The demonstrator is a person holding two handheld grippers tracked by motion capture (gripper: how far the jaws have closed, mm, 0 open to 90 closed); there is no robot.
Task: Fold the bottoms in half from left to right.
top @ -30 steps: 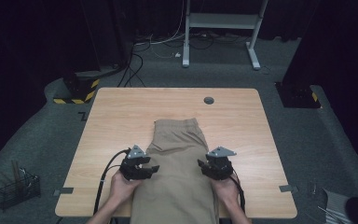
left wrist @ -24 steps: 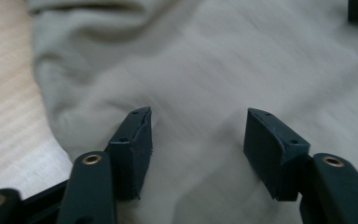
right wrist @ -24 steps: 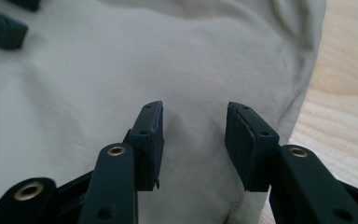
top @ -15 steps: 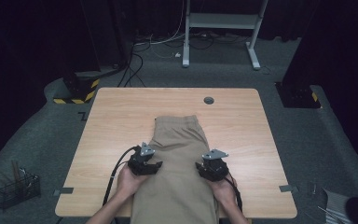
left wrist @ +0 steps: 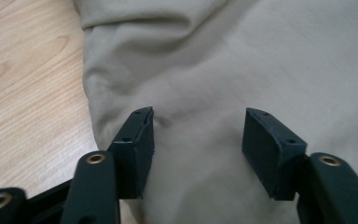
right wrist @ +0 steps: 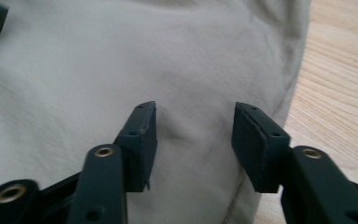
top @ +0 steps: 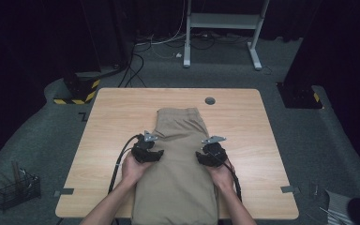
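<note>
Lying lengthwise down the middle of the wooden table (top: 108, 140): folded khaki trousers (top: 180, 154), running from just short of the round cable grommet (top: 209, 101) at the far side to the near edge, where the cloth is hanging over.

Resting on the trousers' left edge, about halfway along: left gripper (top: 151, 151), held in the person's left hand (top: 133, 168), black cable (top: 117, 166) trailing back from it toward the near edge. In the left gripper view, hovering over the cloth (left wrist: 242, 60) with jaws standing wide apart, left gripper (left wrist: 198, 135) gripping nothing; cloth showing between the pads, unpinched, with a soft crease just beyond them. Bare wood (left wrist: 23, 84) lying just beside the trousers' rolled edge.

Resting on the trousers' right edge, level with the other: right gripper (top: 208, 154), held in the right hand (top: 221, 174). In the right gripper view, right gripper (right wrist: 195, 135) also hovering wide open over the cloth (right wrist: 98, 60), jaws having just been opening, nothing clamped between them; the pads seeming to be touching or nearly touching the cloth, which of the two not being clear. Trousers' seamed edge lying just beside the right-hand pad, table wood (right wrist: 340, 93) beyond it.

Both grippers sitting well apart, one at each side of the trousers, pointing toward the grommet end.
</note>
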